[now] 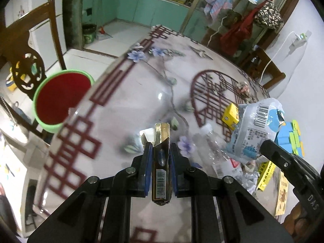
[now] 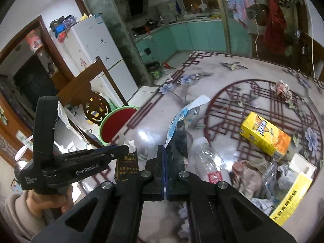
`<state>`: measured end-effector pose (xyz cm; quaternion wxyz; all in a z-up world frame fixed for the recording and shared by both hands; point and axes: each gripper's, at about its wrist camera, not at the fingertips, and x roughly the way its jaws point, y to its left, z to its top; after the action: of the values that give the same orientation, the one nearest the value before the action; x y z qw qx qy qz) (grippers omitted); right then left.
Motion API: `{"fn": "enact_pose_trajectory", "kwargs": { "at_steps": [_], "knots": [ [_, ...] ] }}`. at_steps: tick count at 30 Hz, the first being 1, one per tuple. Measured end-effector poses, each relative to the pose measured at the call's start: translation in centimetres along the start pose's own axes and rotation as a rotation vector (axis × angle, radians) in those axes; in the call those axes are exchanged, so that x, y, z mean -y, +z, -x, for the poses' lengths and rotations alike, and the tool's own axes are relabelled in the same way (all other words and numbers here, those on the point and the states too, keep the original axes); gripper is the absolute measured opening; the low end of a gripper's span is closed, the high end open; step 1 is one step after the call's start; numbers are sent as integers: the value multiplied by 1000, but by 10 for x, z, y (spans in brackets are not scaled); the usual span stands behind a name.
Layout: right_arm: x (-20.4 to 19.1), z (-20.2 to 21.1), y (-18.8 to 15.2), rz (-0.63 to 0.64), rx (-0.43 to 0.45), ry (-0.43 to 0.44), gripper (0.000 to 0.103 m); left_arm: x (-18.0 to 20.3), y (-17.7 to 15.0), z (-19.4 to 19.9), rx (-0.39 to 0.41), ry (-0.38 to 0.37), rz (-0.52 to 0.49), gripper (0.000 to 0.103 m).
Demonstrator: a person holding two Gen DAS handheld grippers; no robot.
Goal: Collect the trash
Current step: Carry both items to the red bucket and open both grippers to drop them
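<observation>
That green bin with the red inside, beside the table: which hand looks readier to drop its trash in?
Probably the left. Its tongs clamp a dark box and sit nearer the green bin at the table's left edge. The right tongs pinch a plastic wrapper, farther over by the trash pile.

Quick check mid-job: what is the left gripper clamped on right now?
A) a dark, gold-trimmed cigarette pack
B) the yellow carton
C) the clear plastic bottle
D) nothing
A: in the left wrist view the left gripper's blue pads squeeze the dark, gold-trimmed cigarette pack, barcode up, above the table.
</observation>
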<state>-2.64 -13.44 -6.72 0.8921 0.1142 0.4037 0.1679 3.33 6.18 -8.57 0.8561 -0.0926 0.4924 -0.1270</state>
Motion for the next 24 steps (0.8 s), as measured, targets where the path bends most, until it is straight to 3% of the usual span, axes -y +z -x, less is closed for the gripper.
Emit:
{"fn": "enact_pose_trajectory", "kwargs": {
  "at_steps": [10, 24],
  "knots": [
    [-36, -31, 22, 22, -5, 3, 0, -38, 24, 3, 18, 31, -13, 15],
    [-88, -78, 47, -2, 7, -33, 0, -88, 63, -10, -5, -19, -77, 16]
  ]
}}
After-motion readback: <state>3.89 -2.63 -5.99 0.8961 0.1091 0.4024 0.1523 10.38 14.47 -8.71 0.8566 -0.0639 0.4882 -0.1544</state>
